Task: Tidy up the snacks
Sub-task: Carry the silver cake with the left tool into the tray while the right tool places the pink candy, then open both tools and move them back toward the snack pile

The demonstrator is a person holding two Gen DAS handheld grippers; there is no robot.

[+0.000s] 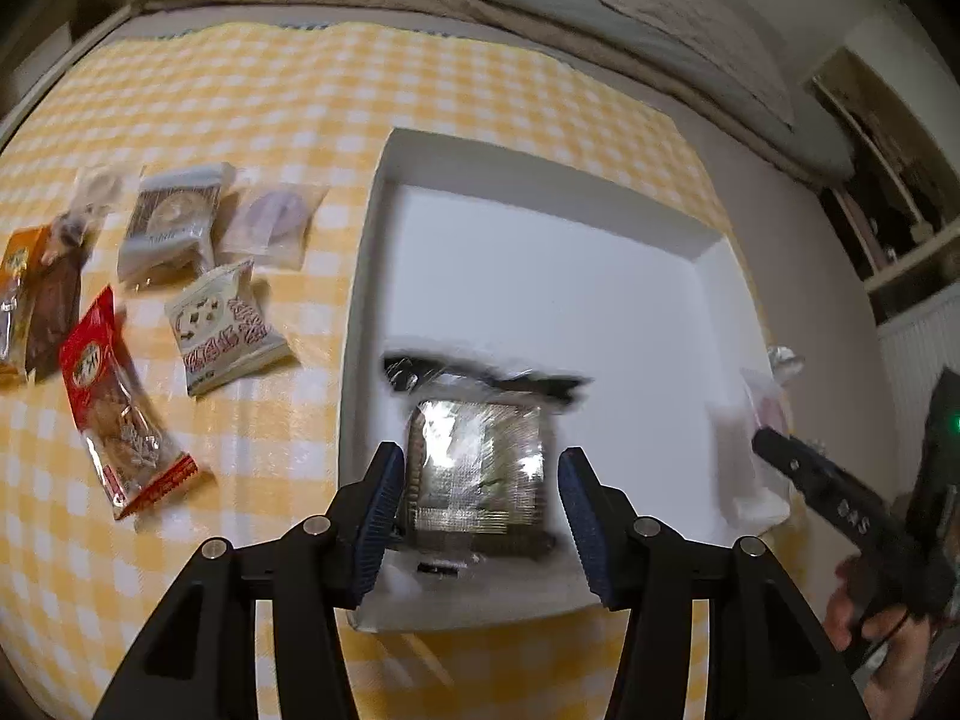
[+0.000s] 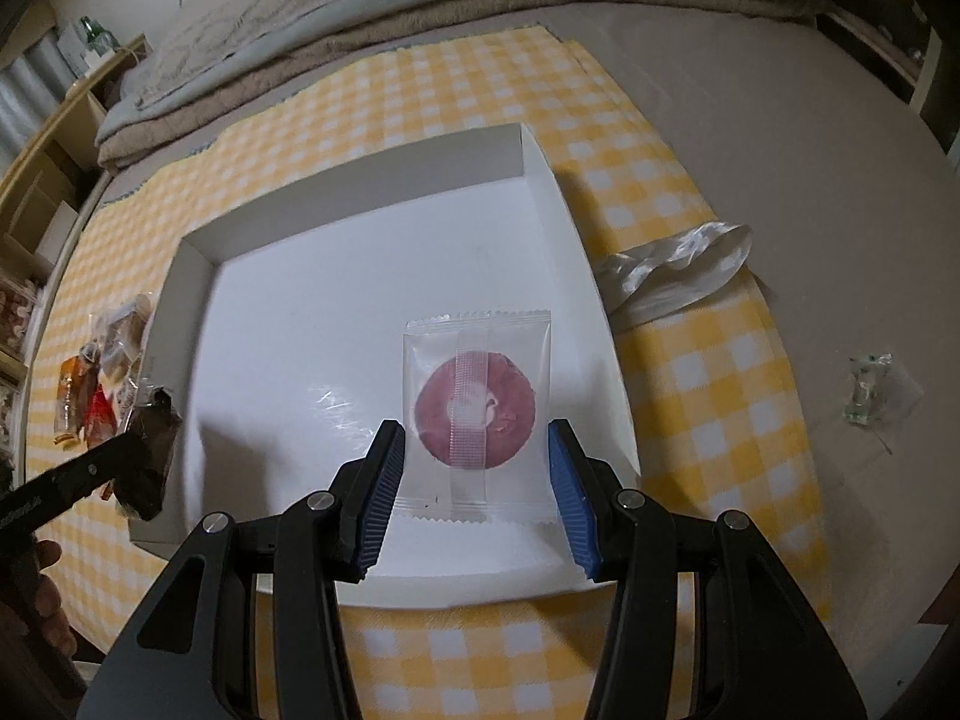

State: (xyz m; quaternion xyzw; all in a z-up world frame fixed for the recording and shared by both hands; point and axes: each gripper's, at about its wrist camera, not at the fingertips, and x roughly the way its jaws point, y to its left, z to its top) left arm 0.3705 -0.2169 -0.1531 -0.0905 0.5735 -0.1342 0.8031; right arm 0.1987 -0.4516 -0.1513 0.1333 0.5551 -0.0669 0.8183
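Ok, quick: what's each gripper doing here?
Left gripper: open; blurred dark packet between its fingers, apparently not clamped.
Right gripper: open, holding nothing; pink doughnut packet lies in the white box.

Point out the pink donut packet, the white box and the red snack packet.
pink donut packet (image 2: 475, 417): right wrist view, on the donut's ring.
white box (image 2: 360, 180): right wrist view, on its far wall.
red snack packet (image 1: 114, 402): left wrist view, on its middle.
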